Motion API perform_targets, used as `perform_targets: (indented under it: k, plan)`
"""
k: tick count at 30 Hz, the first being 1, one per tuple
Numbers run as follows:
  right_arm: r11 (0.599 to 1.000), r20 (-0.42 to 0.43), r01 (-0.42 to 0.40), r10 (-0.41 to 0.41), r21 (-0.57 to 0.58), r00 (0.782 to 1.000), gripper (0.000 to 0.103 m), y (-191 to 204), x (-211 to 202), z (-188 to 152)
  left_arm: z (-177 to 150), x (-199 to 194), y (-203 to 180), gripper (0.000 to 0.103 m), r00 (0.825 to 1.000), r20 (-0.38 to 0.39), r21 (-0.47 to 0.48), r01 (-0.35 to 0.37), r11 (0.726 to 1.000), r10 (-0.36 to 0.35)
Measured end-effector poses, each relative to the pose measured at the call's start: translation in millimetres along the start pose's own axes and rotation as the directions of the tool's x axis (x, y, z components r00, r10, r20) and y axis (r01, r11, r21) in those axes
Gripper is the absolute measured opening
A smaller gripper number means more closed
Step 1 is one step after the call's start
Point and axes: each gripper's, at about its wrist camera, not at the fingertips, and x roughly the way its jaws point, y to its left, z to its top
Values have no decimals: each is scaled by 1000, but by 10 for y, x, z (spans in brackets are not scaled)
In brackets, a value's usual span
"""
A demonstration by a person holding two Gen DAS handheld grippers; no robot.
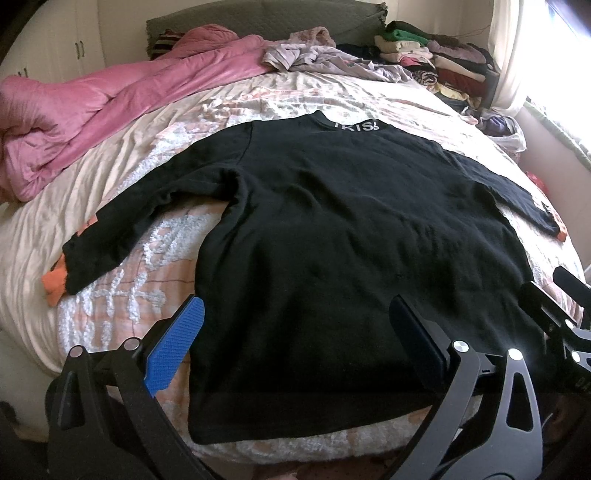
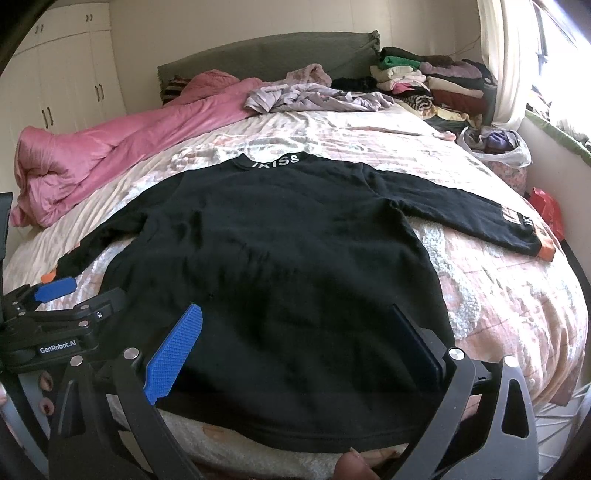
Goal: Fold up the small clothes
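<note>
Both cameras sit low at the foot edge of the bed (image 1: 92, 206), looking forward along their own fingers toward the headboard (image 1: 258, 18).

The left wrist view looks from nearer the foot's left corner, its left hand-held gripper (image 1: 295, 332) framing the near hem of the black sweater (image 1: 332, 221). The right hand-held gripper (image 1: 569, 317) enters at its right margin.

The right wrist view stands just beside it, toward the right, facing the same way and equally close.

Both views share the whole sweater, the pink duvet (image 2: 110, 147), the clothes pile (image 2: 436, 85) at the far right corner and the headboard.
</note>
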Motion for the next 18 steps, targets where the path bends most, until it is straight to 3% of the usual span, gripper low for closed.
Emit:
perform_targets:
  k: [18]
  plan:
    - [1000, 9, 4, -4, 2, 1000, 99, -11, -17, 2, 12, -17, -22, 94, 1000, 4, -3, -1, 1000, 1]
